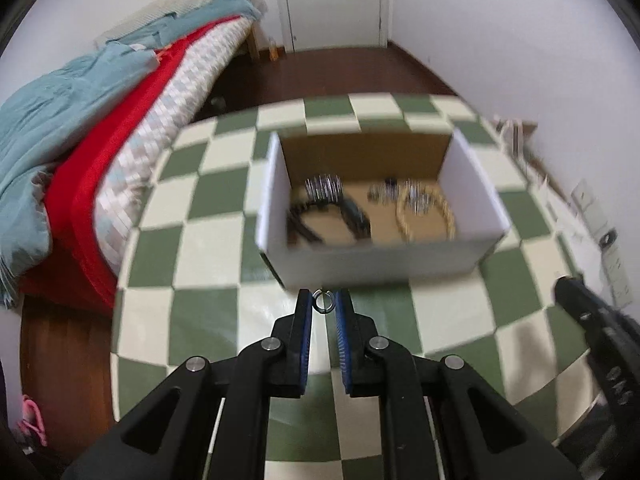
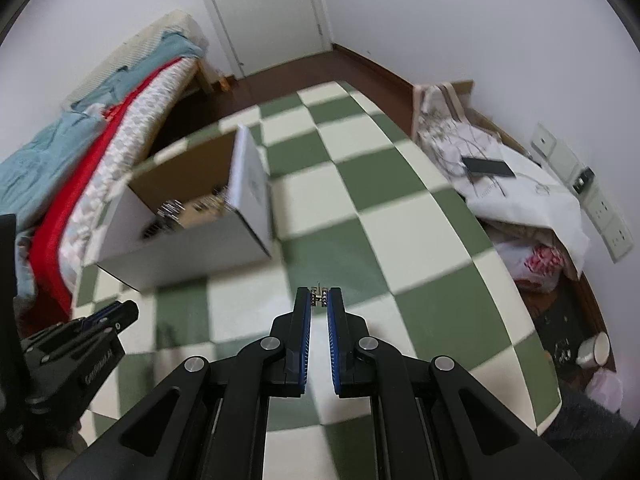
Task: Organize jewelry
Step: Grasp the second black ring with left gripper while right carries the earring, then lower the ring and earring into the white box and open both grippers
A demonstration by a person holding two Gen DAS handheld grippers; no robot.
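Observation:
A white cardboard box (image 1: pixel 384 260) stands on the green-and-cream checkered table (image 1: pixel 208 216); it also shows in the right wrist view (image 2: pixel 180 256). Inside it lie a black bracelet (image 1: pixel 324 220), a gold beaded bracelet (image 1: pixel 426 216) and silvery pieces (image 1: pixel 324 188). My left gripper (image 1: pixel 323 302) is shut on a small silver ring (image 1: pixel 323 301), held just in front of the box's near wall. My right gripper (image 2: pixel 320 299) is shut on a small studded earring (image 2: pixel 320 298), held above the table to the right of the box.
A bed with red and teal bedding (image 1: pixel 80 128) runs along the table's left side. A side surface with a white bag and a dark phone (image 2: pixel 488 167) lies to the right. A white door (image 1: pixel 332 0) is at the back. Wall sockets (image 2: pixel 600 208) are on the right wall.

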